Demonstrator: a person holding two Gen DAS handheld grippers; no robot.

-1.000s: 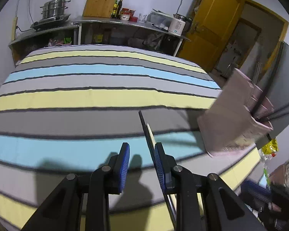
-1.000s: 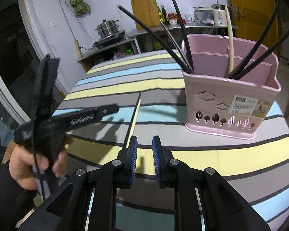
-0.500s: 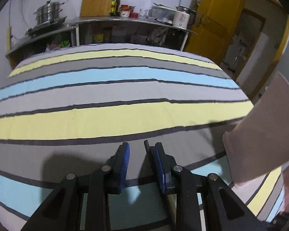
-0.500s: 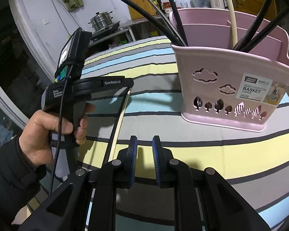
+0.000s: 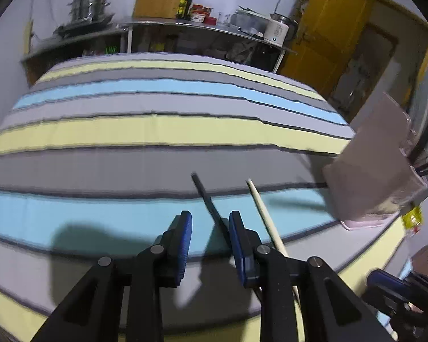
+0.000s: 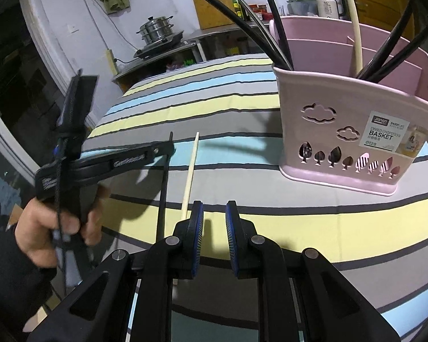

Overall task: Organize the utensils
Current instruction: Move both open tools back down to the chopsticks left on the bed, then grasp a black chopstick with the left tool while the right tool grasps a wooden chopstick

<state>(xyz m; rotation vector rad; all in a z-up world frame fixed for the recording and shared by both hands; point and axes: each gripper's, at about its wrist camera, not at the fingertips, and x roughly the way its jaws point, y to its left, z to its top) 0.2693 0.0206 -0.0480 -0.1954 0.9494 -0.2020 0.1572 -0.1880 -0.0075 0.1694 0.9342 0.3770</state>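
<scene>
1. Left wrist view is blurred; the basket (image 5: 376, 168) sits at its right edge, partly cut off, and its contents cannot be made out there.
2. The near ends of the black stick (image 5: 207, 199) and the pale stick (image 5: 264, 213) pass under the left claw's body and are hidden.
3. In the right wrist view the tops of the sticks standing in the basket (image 6: 351, 131) run out of frame. Which compartment each sits in is partly hidden by the front wall; dark ones stand at the left and right ends, a pale one near the middle.
4. Left claw (image 5: 209, 225): jaws part open with a clear gap. The black stick lies on the cloth (image 5: 128, 131) in the gap, close to the right pad. Contact cannot be told through the blur; nothing looks clamped.
5. From the right wrist view, the left claw (image 6: 168, 146) hangs over the black stick (image 6: 164, 188), held by a hand (image 6: 51, 228).
6. Right claw (image 6: 214, 219): narrow gap, nothing between the pads, above the cloth (image 6: 299, 222).
7. Both loose sticks lie side by side on the cloth, left of the basket; the pale stick (image 6: 189, 171) is the nearer to it.
</scene>
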